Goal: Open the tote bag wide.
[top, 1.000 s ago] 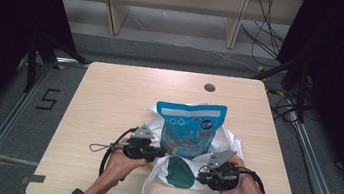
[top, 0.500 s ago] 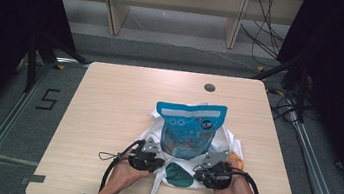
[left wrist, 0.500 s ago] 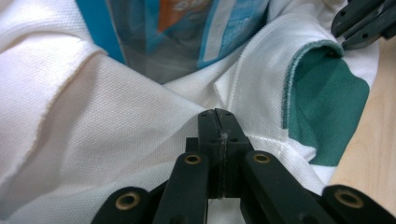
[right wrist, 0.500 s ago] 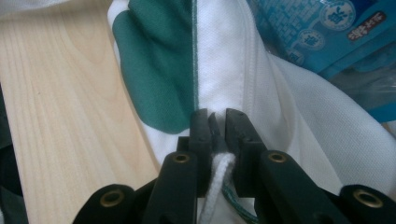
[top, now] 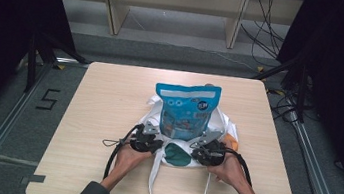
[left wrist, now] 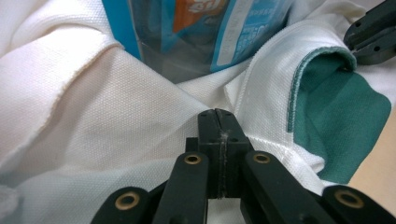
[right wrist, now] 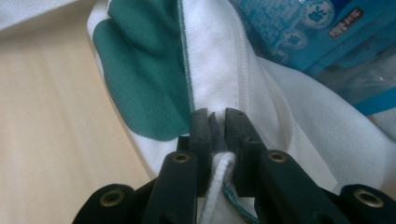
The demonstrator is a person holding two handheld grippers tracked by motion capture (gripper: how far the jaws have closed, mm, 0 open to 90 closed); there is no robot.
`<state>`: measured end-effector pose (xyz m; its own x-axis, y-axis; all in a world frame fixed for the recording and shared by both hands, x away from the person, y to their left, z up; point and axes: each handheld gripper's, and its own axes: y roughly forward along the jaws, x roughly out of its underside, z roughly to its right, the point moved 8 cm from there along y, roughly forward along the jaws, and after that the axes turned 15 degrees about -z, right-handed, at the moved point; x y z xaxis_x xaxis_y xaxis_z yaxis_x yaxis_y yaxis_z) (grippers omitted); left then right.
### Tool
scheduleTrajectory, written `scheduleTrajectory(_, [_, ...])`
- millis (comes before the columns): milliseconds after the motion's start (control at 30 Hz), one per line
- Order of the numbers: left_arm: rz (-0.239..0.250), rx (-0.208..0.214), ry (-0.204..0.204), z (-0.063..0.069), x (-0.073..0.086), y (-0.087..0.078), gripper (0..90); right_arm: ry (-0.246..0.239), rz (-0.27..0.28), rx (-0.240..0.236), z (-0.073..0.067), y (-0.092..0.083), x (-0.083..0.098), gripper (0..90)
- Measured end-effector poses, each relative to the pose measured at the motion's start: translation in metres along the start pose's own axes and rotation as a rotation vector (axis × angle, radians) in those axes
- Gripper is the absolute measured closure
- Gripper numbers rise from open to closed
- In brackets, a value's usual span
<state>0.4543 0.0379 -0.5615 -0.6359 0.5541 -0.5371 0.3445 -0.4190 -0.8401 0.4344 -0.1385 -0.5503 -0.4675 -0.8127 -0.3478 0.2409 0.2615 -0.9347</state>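
Observation:
A blue snack packet (top: 185, 111) stands upright in a white cloth bag (top: 226, 127) with a green patch (top: 176, 155), near the table's front middle. My left gripper (top: 154, 140) is at the bag's left side. In the left gripper view it (left wrist: 218, 114) is shut, its tips pressed into a fold of white cloth (left wrist: 93, 102) below the packet (left wrist: 205, 32). My right gripper (top: 202, 149) is at the bag's right side. In its own view it (right wrist: 213, 114) is shut on the bag's white hem, beside the green patch (right wrist: 140, 84).
Two white straps (top: 152, 185) trail from the bag to the table's front edge. Something orange (top: 233, 144) peeks out at the bag's right. The wooden table (top: 109, 99) is bare around the bag. Beyond it stand a shelf (top: 172, 6) and floor cables (top: 271, 19).
Both grippers dipped toward the front edge, then moved back toward the packet. The packet's top now reaches farther up the table.

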Motion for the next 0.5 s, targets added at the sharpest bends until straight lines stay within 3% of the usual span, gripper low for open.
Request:
scheduleTrajectory(67, [0.004, -0.014, -0.005, -0.004, -0.003, 0.001, 89.2, 0.010, 0.013, -0.016, 0.004, 0.002, -0.006, 81.8])
scheduleTrajectory(200, [0.022, -0.018, -0.037, -0.012, -0.008, 0.003, 88.9, 0.021, 0.012, 0.019, 0.015, 0.006, -0.014, 81.0])
scheduleTrajectory(300, [0.047, -0.009, -0.047, -0.015, -0.010, -0.008, 82.4, 0.045, 0.017, 0.001, 0.017, 0.001, -0.014, 74.2])
scheduleTrajectory(333, [0.065, -0.011, -0.051, -0.017, -0.012, -0.014, 80.0, 0.047, 0.052, -0.048, 0.013, -0.003, -0.016, 70.0])
scheduleTrajectory(400, [0.107, 0.019, -0.066, -0.020, -0.017, -0.030, 78.2, 0.071, 0.111, -0.076, 0.014, -0.020, -0.017, 66.6])
scheduleTrajectory(467, [0.164, 0.021, -0.074, -0.024, -0.025, -0.047, 77.8, 0.104, 0.179, -0.115, 0.017, -0.045, -0.018, 66.2])
scheduleTrajectory(500, [0.181, 0.011, -0.063, -0.028, -0.028, -0.056, 77.7, 0.096, 0.226, -0.119, 0.022, -0.057, -0.020, 66.2])
